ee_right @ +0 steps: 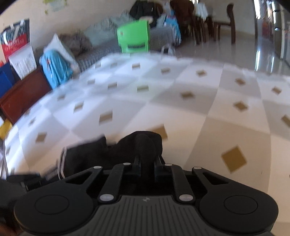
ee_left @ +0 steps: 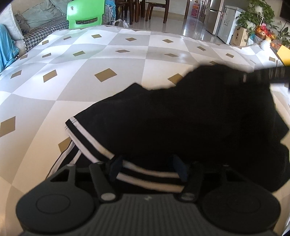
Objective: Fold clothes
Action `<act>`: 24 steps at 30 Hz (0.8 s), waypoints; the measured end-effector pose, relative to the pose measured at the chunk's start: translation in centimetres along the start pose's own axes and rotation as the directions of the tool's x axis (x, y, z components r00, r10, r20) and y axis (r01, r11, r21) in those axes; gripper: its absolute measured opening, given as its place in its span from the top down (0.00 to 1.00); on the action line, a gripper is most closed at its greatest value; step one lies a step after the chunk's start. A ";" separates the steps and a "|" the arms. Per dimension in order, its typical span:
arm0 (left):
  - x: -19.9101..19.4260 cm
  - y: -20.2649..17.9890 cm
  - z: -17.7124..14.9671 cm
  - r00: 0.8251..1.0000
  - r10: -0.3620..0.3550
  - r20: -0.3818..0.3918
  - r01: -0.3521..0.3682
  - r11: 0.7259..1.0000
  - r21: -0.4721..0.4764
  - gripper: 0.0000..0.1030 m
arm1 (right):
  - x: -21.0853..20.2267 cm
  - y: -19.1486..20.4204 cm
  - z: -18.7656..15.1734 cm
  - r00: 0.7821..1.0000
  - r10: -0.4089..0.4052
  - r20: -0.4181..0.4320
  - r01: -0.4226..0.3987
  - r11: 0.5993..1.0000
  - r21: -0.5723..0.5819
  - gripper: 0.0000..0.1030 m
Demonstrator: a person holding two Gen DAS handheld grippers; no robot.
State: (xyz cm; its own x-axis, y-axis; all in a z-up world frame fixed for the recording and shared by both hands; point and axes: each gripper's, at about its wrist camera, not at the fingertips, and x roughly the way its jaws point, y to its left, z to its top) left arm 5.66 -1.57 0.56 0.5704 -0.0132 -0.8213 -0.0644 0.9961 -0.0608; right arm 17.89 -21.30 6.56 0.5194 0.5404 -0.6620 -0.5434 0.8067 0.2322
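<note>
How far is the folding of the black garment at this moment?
Early stage. Done: no finished fold shows. In hand: the left tongs sit around the striped hem of the black garment; the right tongs pinch a bunched part of it. Left: the garment lies crumpled on the checkered surface, so folding remains.

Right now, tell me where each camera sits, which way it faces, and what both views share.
Left wrist: rides the left gripper, looking forward low over the checkered cloth; its fingers straddle the striped hem of the black garment.
Right wrist: rides the right gripper, blurred, facing the sofa side; its fingers pinch a bunched fold of the black garment.
Shared: the garment, the cloth, the green chair.
</note>
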 end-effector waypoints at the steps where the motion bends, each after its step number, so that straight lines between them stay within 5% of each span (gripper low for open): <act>1: 0.0 -0.1 -0.1 1.000 0.005 -0.001 -0.005 1.000 0.008 0.40 | -0.3 0.2 0.3 1.000 -0.005 0.022 0.005 1.000 -0.002 0.89; 8: 0.1 0.2 -0.3 0.999 0.041 -0.015 -0.041 0.999 0.014 0.35 | -2.4 1.3 2.4 0.986 -0.042 0.164 0.043 0.999 -0.005 0.93; 14: 0.3 1.6 -0.1 0.996 0.082 -0.039 -0.084 0.995 -0.049 0.24 | -1.5 0.2 2.8 0.977 -0.148 0.155 0.143 0.989 0.042 0.93; 18: 0.2 2.0 0.0 0.995 0.095 -0.042 -0.098 0.993 -0.069 0.24 | -1.9 -0.9 3.2 0.952 -0.238 0.193 0.225 0.970 0.088 0.94; 21: 0.2 2.3 0.1 0.990 0.136 -0.043 -0.139 0.987 -0.079 0.23 | -2.9 -1.5 3.8 0.911 -0.319 0.263 0.290 0.946 0.143 0.96; 24: 0.1 3.0 0.2 0.989 0.137 -0.049 -0.142 0.982 -0.123 0.23 | -3.1 -3.0 4.3 0.904 -0.350 0.247 0.304 0.930 0.208 0.94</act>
State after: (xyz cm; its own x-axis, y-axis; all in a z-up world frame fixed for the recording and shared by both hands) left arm 5.73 1.48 0.42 0.5151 0.1187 -0.8489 -0.2446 0.9695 -0.0129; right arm 20.77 -24.39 10.92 0.8223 0.2647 -0.5038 -0.2105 0.9639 0.1629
